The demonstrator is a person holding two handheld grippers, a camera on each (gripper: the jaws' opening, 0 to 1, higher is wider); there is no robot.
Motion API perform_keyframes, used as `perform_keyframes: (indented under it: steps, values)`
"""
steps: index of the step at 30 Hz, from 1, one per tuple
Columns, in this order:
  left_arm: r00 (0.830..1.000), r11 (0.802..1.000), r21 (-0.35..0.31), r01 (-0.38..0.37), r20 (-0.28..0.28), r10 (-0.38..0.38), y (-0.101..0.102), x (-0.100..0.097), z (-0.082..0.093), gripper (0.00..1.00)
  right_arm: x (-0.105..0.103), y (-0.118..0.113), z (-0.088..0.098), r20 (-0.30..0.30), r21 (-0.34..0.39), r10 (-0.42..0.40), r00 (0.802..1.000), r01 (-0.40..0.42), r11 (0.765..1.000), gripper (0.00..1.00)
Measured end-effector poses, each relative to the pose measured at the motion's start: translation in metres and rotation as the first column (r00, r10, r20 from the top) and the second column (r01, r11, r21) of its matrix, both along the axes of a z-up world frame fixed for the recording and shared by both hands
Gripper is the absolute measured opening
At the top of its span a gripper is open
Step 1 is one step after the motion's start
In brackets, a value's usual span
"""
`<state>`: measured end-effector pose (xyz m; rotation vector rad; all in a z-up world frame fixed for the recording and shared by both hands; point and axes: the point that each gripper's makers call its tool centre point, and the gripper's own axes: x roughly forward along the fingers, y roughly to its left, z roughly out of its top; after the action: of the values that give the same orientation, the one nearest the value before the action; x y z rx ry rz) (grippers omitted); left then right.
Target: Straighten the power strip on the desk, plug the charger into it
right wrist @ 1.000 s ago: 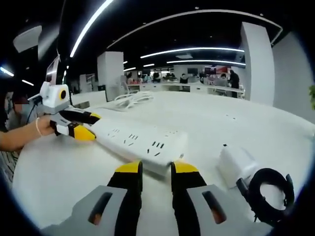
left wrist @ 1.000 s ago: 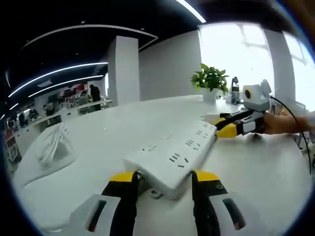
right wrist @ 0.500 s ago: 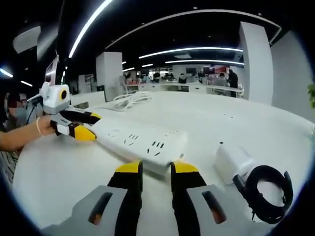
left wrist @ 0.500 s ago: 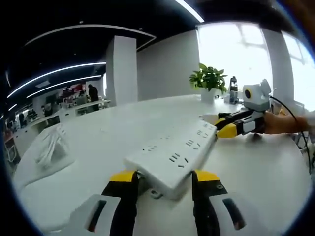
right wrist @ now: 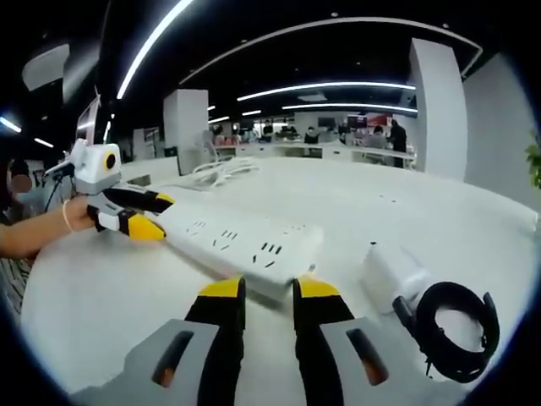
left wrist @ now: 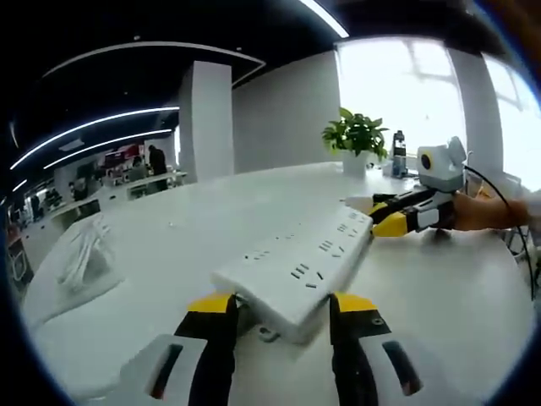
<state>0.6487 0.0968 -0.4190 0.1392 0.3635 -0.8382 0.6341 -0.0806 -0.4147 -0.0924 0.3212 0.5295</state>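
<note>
A long white power strip (left wrist: pixel 296 262) lies on the white desk (left wrist: pixel 439 288), its sockets facing up. My left gripper (left wrist: pixel 283 300) is shut on its near end, one yellow-tipped jaw on each side. At the far end my right gripper (left wrist: pixel 390 216) clamps it, held by a person's hand. In the right gripper view the strip (right wrist: pixel 237 241) runs away to the left, with my right gripper (right wrist: pixel 266 286) shut on the near end and my left gripper (right wrist: pixel 139 216) on the far one. A white charger brick (right wrist: pixel 390 269) with a coiled black cable (right wrist: pixel 448 330) lies to the right.
A bundle of white cable (left wrist: pixel 84 254) rests on the desk to the left of the strip, also seen as the white cable (right wrist: pixel 221 173) behind it. A potted plant (left wrist: pixel 355 139) and a bottle (left wrist: pixel 400 152) stand at the desk's far edge.
Both views have drifted slightly with the hands. The strip stays held at both ends. In the right gripper view the charger now sits a little closer to the strip.
</note>
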Motion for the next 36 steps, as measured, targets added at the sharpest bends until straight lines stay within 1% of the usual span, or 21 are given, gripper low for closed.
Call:
perform_keyframes:
  steps: [15, 36]
  values:
    - [1.0, 1.0, 0.005, 0.015, -0.004, -0.015, -0.008, 0.001, 0.0, 0.43, -0.002, -0.008, 0.0, 0.001, -0.004, -0.017, 1.0, 0.017, 1.0, 0.21]
    - [1.0, 1.0, 0.0, 0.028, -0.006, -0.028, -0.013, 0.001, 0.0, 0.43, -0.006, -0.013, -0.001, 0.002, -0.009, -0.034, 0.999, 0.034, 0.999, 0.2]
